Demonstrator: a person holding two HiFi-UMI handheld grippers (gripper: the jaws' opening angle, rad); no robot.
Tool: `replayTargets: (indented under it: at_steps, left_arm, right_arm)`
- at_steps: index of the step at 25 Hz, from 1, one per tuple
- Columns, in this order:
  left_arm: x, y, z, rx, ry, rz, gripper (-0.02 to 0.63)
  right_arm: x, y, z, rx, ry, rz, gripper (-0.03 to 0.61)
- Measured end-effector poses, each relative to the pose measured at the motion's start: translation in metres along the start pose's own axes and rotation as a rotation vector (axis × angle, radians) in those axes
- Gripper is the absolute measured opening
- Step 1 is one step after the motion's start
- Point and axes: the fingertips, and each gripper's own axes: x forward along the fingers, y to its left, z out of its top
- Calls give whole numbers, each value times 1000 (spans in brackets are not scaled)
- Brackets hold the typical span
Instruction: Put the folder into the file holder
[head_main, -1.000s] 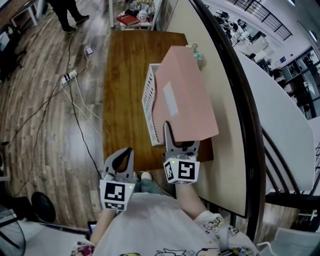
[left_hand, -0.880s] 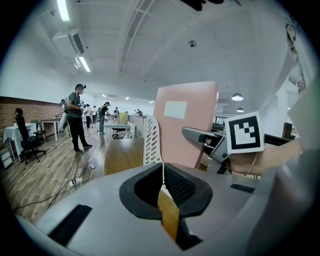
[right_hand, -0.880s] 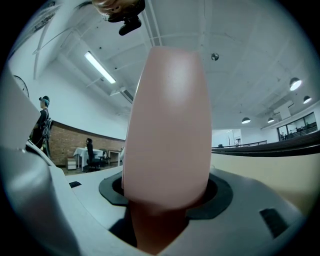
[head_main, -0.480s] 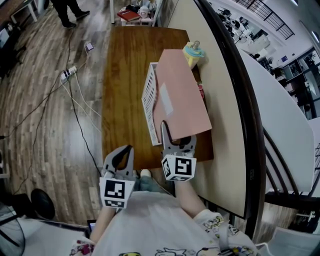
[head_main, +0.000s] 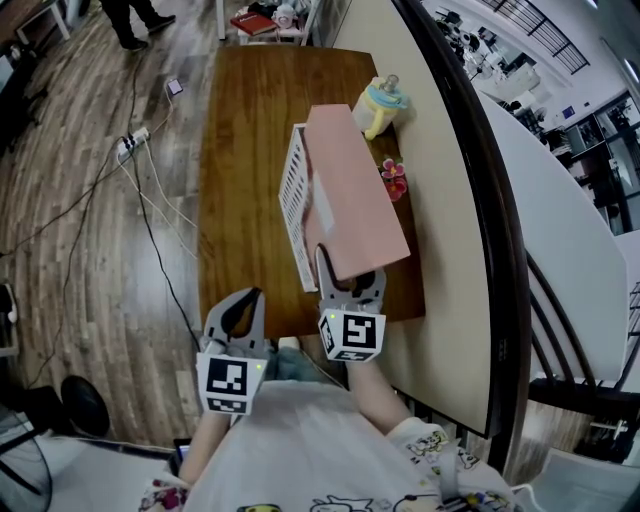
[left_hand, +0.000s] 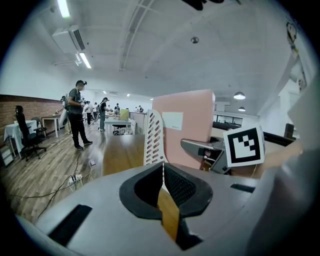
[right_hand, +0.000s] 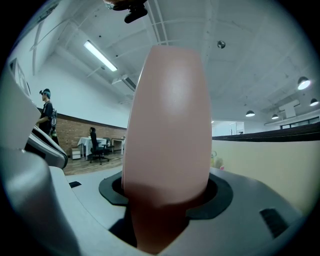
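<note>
Swung up from the flatter lean of a second ago, the pink folder (head_main: 352, 195) now stands steeper over the white holder (head_main: 295, 200). It has cleared a pale bottle (head_main: 378, 104) and a small red flower (head_main: 393, 176) that it earlier covered at the counter's (head_main: 245, 140) far right. The right gripper (head_main: 347, 278) has edged forward with it.

That gripper's jaws pinch the folder's near lower corner; in the right gripper view the pink sheet fills the gap between them and rises out of frame. The folder tilts to the right, its top well above the holder's slotted wall and its lower left edge along the holder's top. Whether that edge has gone inside the holder cannot be told from the head view. In the left gripper view the folder stands just behind the slotted wall, a pale label on its face.

The left gripper (head_main: 246, 303) hangs at the counter's near edge, left of the right one and apart from both folder and holder. Its jaws are pressed together with nothing between them.

The holder sits on the counter's right half, its long side running away from the person. Cables (head_main: 140, 175) trail across the wooden floor (head_main: 70, 250) to the left of the counter.
</note>
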Motion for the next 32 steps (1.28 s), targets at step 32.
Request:
replayTargets:
  at_steps: [32]
  left_arm:
    - [-1, -5, 0, 7, -3, 3, 11]
  right_arm:
    - [-13, -4, -47, 17, 139, 61, 287]
